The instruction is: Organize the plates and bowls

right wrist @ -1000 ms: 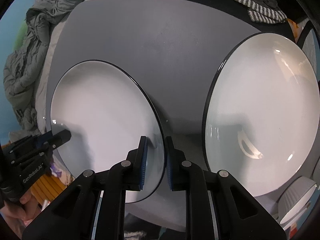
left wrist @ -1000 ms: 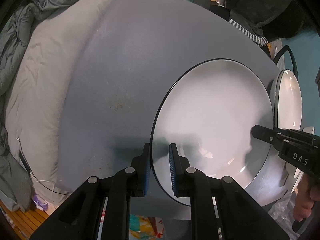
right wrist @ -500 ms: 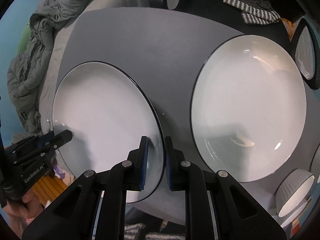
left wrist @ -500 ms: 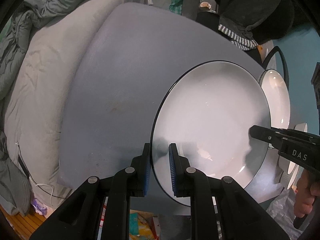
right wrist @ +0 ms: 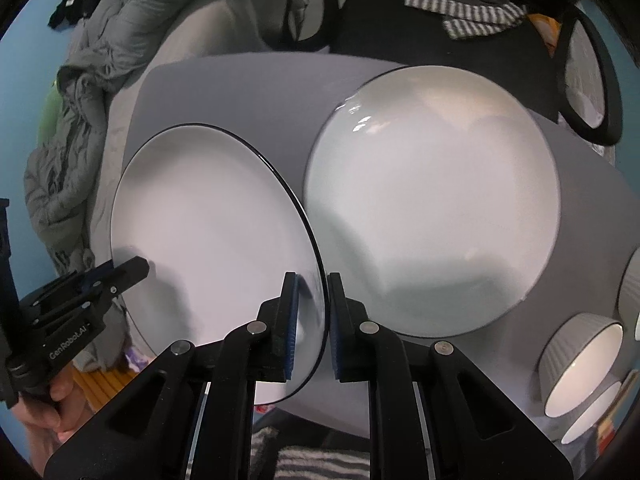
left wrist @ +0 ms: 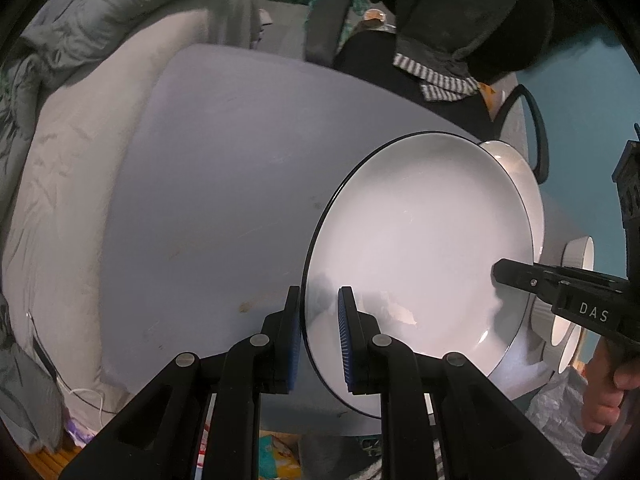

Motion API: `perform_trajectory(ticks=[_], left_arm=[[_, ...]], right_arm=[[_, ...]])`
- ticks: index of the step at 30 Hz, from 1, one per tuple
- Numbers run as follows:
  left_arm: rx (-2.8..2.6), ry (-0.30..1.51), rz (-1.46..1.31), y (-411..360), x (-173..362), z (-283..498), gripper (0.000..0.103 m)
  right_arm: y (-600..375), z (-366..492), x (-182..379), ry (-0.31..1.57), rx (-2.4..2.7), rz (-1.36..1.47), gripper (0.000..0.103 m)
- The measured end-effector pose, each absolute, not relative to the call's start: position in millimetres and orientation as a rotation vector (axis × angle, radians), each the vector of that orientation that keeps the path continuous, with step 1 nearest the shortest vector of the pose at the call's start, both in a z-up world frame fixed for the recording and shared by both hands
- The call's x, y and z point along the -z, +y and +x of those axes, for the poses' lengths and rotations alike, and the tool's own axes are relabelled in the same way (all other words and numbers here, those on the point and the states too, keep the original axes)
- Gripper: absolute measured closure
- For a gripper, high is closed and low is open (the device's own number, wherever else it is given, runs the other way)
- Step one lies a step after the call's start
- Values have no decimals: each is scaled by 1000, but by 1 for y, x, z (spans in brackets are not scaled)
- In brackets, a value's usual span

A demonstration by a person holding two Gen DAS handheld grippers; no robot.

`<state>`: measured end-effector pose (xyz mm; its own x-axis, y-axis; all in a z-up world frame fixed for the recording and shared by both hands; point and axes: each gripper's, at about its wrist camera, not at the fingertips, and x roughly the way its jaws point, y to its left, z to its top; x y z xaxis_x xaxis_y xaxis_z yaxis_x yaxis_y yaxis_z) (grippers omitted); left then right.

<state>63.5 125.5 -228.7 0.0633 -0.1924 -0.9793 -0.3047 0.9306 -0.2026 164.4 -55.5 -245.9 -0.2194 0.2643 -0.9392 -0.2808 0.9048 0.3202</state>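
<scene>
A large white round plate with a thin black rim (right wrist: 208, 240), evidently glazed ceramic, was held above the grey rectangular tabletop (left wrist: 224, 184), which served as the landmark. The plate was gripped from two opposite sides.

To the left of the tabletop's middle, the left gripper (left wrist: 319, 336) was seen nearly closed, its blue-padded fingers (left wrist: 345, 344) pinching the plate's left rim, one pad on the upper face and one under it. In the right wrist view the same gripper (right wrist: 136, 270) was seen at the plate's far left edge, carried by a person's hand (right wrist: 52, 408).

Nearer the tabletop's middle, the right gripper (right wrist: 313, 324) was likewise nearly closed on the plate's right rim, the edge passing between its pads. In the left wrist view it (left wrist: 500, 274) was seen reaching in from the right.

Further right on the tabletop, a second large white plate (right wrist: 432, 204) lay flat. At the tabletop's right corner, white ribbed ceramic bowls (right wrist: 580, 364) were seen standing close together.

The held plate was judged stiff, fairly heavy for a narrow pinch, smooth enough to slip, and liable to chip or break if dropped or knocked against the other plate. The rim was judged the only practical hold, and two opposed grips were thought to keep it from tipping. A gentle, level lowering onto the second plate was judged advisable.
</scene>
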Motion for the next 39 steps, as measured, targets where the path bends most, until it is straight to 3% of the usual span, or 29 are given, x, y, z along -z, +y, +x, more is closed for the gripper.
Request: perform_trajectory(ticks=[17,39], left_arm=[[47,1552,-313,57,228,125,86],[69,1625,-269,24,250,160,86]], right_arm=[[-132,187,241,1702,-392,120,90],[-172,217,269,1744,-352,175,90]])
